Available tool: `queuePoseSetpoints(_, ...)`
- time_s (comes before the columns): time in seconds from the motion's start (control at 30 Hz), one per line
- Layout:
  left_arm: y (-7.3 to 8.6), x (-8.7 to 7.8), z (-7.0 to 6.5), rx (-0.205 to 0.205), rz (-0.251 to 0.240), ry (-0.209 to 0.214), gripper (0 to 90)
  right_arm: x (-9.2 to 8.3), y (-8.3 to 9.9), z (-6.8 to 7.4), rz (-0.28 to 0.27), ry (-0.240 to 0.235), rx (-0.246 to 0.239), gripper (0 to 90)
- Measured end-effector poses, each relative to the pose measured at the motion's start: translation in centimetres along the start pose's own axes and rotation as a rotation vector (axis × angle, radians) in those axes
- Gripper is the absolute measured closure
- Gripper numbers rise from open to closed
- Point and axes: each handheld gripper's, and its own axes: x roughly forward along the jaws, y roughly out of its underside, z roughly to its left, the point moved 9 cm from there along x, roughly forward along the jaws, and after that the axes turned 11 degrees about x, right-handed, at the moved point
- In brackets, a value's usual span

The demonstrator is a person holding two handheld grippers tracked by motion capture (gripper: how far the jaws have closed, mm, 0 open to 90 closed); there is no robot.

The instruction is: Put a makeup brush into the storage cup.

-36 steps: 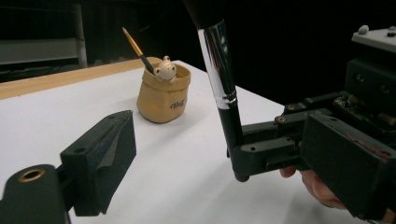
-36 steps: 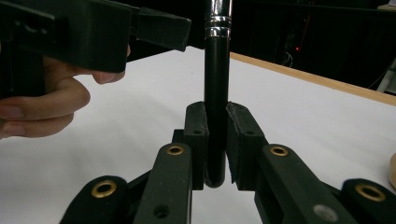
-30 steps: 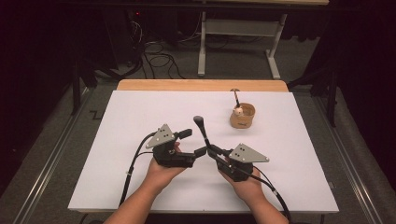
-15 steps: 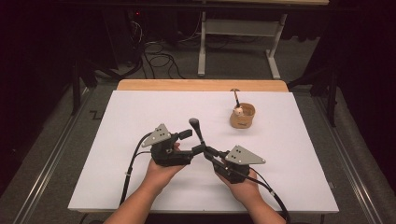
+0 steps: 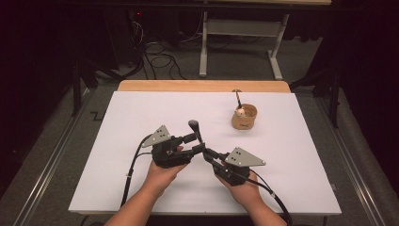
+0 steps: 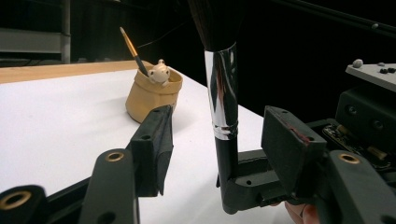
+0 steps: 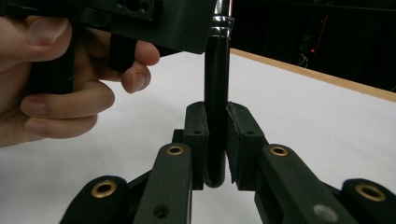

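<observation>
A makeup brush point(image 5: 195, 132) with a black handle, silver ferrule point(image 6: 223, 88) and dark bristles stands nearly upright above the white table. My right gripper point(image 5: 207, 153) is shut on the bottom end of its handle point(image 7: 215, 93). The jaws of my right gripper point(image 7: 216, 133) press on it from both sides. My left gripper point(image 5: 194, 144) comes in from the left with the brush between its jaws. The jaws of my left gripper point(image 6: 219, 135) have just been closing, and a gap still shows on each side of the handle.
A tan wooden cup point(image 5: 244, 117) stands at the back right of the white table top point(image 5: 141, 117), holding a thin brush point(image 6: 133, 51) and a small pale figure point(image 6: 159, 72). A wooden strip point(image 5: 202, 85) marks the far edge. Cables trail from both grippers toward the near edge.
The left gripper's jaws have narrowed around the brush handle. Both hands have stayed almost where they were, and the right gripper keeps its hold on the brush.
</observation>
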Motion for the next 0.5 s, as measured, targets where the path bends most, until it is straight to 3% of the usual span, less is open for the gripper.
queuePoseSetpoints(0.5,-0.02,-0.16,-0.06,-0.025,-0.017,0.033,60.0,0.29,0.30,0.32,0.011,-0.008,-0.008,80.7)
